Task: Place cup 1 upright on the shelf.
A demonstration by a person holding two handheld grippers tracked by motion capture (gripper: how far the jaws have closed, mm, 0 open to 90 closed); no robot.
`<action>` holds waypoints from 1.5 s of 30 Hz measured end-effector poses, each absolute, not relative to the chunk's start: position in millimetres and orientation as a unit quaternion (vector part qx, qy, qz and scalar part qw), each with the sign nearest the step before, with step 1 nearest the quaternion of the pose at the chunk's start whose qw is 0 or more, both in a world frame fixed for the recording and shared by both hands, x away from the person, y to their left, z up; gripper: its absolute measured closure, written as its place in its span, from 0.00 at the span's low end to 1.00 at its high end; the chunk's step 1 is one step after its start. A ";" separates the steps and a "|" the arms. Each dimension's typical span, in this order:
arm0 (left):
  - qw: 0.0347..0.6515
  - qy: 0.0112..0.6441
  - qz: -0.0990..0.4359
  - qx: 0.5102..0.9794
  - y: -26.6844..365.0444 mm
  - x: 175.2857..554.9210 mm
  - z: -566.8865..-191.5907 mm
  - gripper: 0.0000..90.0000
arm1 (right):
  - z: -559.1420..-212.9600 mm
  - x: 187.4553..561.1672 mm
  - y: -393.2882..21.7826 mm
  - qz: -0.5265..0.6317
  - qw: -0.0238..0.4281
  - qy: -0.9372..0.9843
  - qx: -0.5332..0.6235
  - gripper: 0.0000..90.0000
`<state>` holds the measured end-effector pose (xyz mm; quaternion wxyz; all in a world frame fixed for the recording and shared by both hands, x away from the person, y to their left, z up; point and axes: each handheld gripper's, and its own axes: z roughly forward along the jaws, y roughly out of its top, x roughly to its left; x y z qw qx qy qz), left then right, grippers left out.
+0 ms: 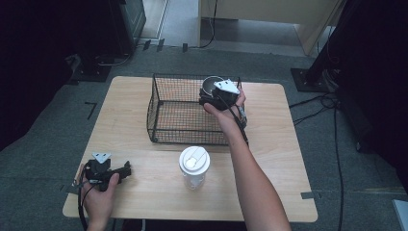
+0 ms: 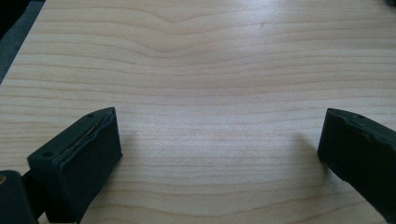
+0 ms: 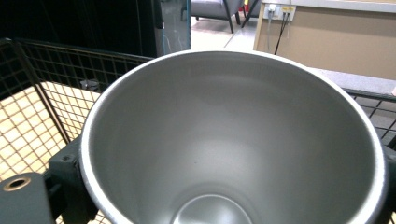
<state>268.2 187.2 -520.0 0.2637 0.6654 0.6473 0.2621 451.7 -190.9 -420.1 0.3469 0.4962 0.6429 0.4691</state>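
My right gripper [image 1: 214,91] is shut on a steel cup [image 1: 211,84], holding it over the far right corner of a black wire basket [image 1: 163,134]. In the right gripper view the cup [image 3: 233,135] looks empty, its open mouth facing the camera, and the basket's mesh [image 3: 42,93] lies behind it. A clear tumbler with a white lid [image 1: 194,163] stands on the table in front of the basket. My left gripper [image 1: 126,172] rests at the table's near left corner. Its jaws stand wide apart over bare wood in the left gripper view [image 2: 219,144], open and empty.
The wooden table [image 1: 279,159] stands on grey carpet. Cables and black stand bases lie on the floor at the right and far left. A light wooden cabinet stands at the back.
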 end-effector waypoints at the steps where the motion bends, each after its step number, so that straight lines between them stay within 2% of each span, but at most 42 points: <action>1: 0.264 0.647 0.262 0.665 187.2 268.2 -520.0 0.00 | -421.1 453.3 -190.7 0.466 0.348 0.644 0.497 0.08; 21: 0.264 0.647 0.262 0.665 187.1 268.2 -520.1 0.00 | -444.0 473.8 -184.2 0.425 0.321 0.669 0.518 0.08; 35: 0.264 0.646 0.261 0.667 187.0 268.1 -519.9 0.00 | -447.4 477.7 -185.6 0.422 0.292 0.675 0.531 0.08; 37: 0.264 0.645 0.261 0.667 187.0 268.1 -519.9 0.00 | -446.7 477.7 -186.0 0.427 0.281 0.674 0.533 0.07; 40: 0.264 0.645 0.261 0.668 187.0 268.1 -520.0 0.00 | -444.6 476.9 -185.8 0.438 0.274 0.674 0.528 0.00; 45: 0.264 0.645 0.261 0.668 187.0 268.1 -520.0 0.00 | -441.2 475.4 -182.7 0.433 0.282 0.674 0.528 0.00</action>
